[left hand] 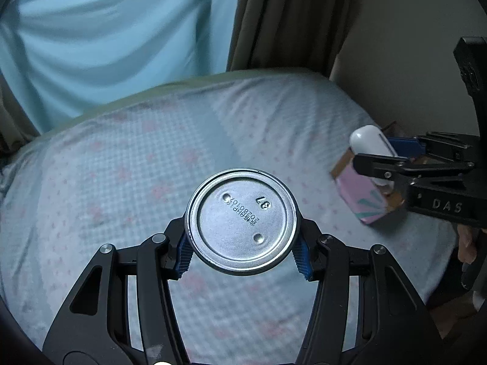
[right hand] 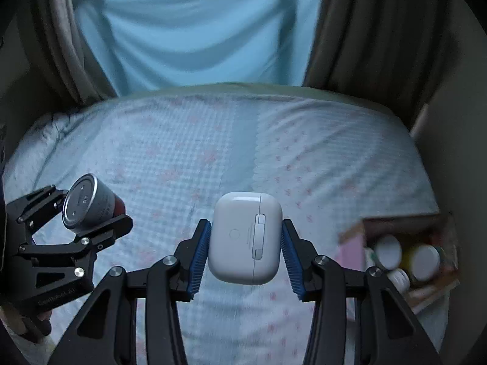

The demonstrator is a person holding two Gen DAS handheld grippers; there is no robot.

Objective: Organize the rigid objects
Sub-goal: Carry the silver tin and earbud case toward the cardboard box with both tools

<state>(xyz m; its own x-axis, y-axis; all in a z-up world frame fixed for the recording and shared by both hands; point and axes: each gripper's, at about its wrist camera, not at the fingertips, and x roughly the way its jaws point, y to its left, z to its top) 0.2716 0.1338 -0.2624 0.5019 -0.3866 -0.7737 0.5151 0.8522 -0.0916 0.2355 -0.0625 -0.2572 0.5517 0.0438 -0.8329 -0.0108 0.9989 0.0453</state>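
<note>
Left gripper (left hand: 242, 251): pads pinch a can (left hand: 242, 221) held off the bed (left hand: 121, 167), base toward the camera. Right gripper (right hand: 245, 251): pads clamp a white case (right hand: 245, 237), long axis roughly upright. Box (right hand: 426, 222), holding jars (right hand: 388, 251), lies at 3 o'clock of the right gripper. Judgement: the right hand is nearer the box; the case goes first.

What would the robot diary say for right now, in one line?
left claw: holding can | right claw: holding earbud case | both over bed | box: open
</note>
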